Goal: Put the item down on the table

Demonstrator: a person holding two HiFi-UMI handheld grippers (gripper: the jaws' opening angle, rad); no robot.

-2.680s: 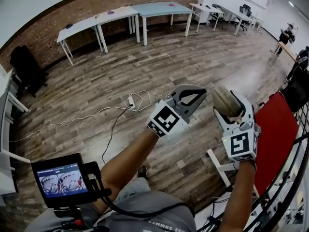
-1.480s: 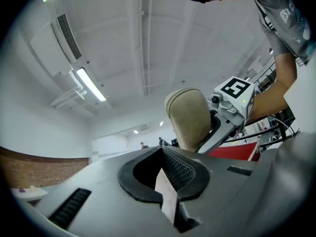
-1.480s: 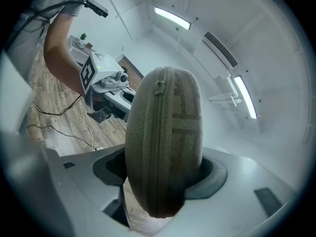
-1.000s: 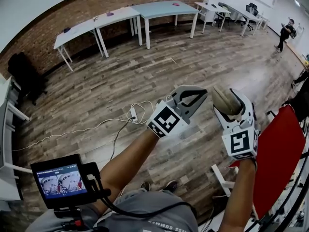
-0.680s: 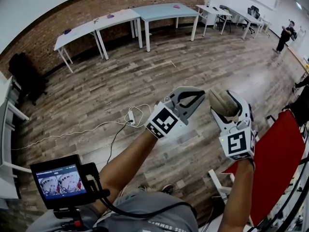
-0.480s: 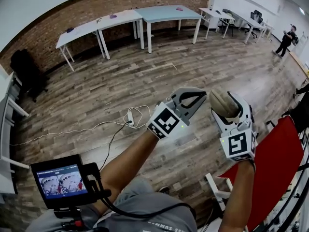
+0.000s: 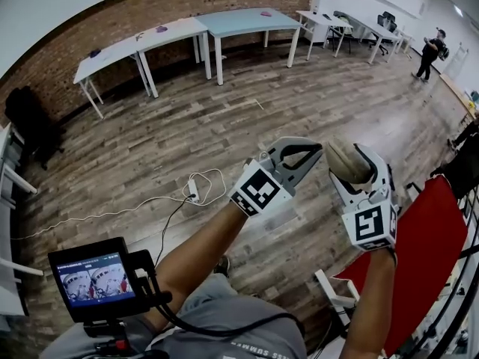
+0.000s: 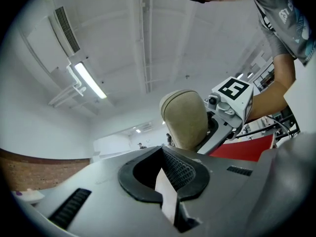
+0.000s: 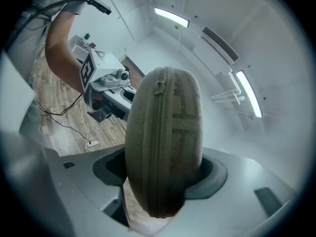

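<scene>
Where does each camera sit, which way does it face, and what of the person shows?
Head view: on the head, facing steeply down at the floor; shows both forearms, left gripper, right gripper clamping a pouch.
Left gripper view: on the left gripper, tilted up at the ceiling over its shut jaws; shows the right arm.
Right gripper view: on the right gripper, aimed upward past the pouch; shows the left forearm.
Shared: all three show the pouch; each gripper view shows the other gripper.

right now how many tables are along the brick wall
3: left white table, middle white table, light-blue table at right. More could sit beyond the frame's left edge.
</scene>
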